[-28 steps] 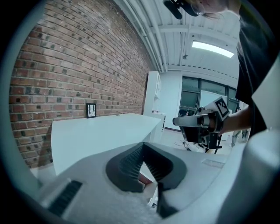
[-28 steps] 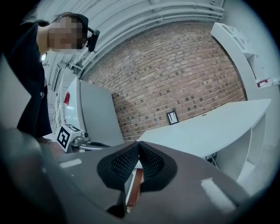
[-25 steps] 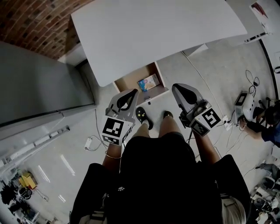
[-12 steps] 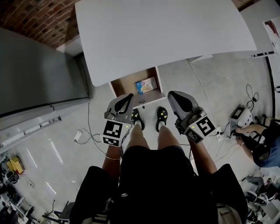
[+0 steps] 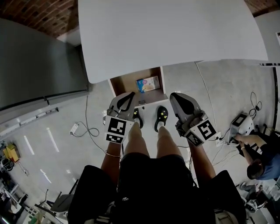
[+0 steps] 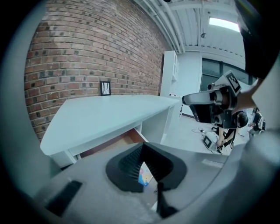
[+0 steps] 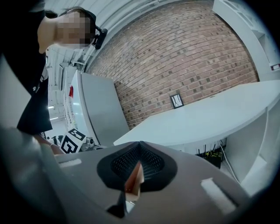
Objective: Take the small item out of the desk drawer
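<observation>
The wooden drawer stands pulled out from under the white desk top. A small colourful packet lies in it, toward its right side. My left gripper hangs just in front of the drawer's front edge, shut and empty. My right gripper is to the right of the drawer, also shut with nothing in it. In the left gripper view the packet shows through the gap below the closed left gripper. In the right gripper view the right gripper points at the desk, and drawer wood shows below it.
A grey cabinet stands left of the desk, against the brick wall. Cables and a plug lie on the floor at the left. My shoes stand just before the drawer. A person crouches by equipment at the right.
My feet have come together in front of the drawer and the desk now sits more squarely ahead. Both grippers keep their place by my knees, still shut.
</observation>
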Demonstrator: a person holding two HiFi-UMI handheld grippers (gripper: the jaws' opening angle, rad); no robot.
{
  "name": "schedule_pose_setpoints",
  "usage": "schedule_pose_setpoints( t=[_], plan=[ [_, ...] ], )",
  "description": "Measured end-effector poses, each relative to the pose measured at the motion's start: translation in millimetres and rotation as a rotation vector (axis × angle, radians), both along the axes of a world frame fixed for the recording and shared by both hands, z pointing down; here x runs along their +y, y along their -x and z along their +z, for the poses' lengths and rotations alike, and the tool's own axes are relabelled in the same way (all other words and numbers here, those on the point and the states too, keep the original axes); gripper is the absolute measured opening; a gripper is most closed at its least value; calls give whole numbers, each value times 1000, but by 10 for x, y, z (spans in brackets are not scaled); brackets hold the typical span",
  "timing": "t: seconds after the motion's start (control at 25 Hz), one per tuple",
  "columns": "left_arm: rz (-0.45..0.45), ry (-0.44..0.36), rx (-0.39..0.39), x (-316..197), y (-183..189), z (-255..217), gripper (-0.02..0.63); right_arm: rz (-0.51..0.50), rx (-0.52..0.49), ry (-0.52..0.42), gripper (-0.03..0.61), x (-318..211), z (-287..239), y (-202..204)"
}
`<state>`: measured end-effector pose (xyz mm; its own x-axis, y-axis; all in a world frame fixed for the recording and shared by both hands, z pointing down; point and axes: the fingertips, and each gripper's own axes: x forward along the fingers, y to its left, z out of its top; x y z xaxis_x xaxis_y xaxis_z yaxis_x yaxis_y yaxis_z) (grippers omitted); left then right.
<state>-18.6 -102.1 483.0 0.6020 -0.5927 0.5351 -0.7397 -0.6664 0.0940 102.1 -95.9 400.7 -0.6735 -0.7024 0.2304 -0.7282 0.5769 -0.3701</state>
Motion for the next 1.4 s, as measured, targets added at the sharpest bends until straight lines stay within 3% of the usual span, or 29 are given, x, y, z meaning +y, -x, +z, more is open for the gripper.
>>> schedule_pose_setpoints(
  t=[0.48, 1.04, 1.4],
  plan=[
    [21, 15, -59, -100, -25, 501, -3, 9, -70, 17, 9, -72, 366, -6],
    [49, 79, -110, -310, -64, 1058, 8, -18, -43, 57, 9, -150, 832, 107],
    [127, 114, -163, -330, -201, 1460, 12, -43, -22, 86, 9, -157, 1000, 88]
  ],
)
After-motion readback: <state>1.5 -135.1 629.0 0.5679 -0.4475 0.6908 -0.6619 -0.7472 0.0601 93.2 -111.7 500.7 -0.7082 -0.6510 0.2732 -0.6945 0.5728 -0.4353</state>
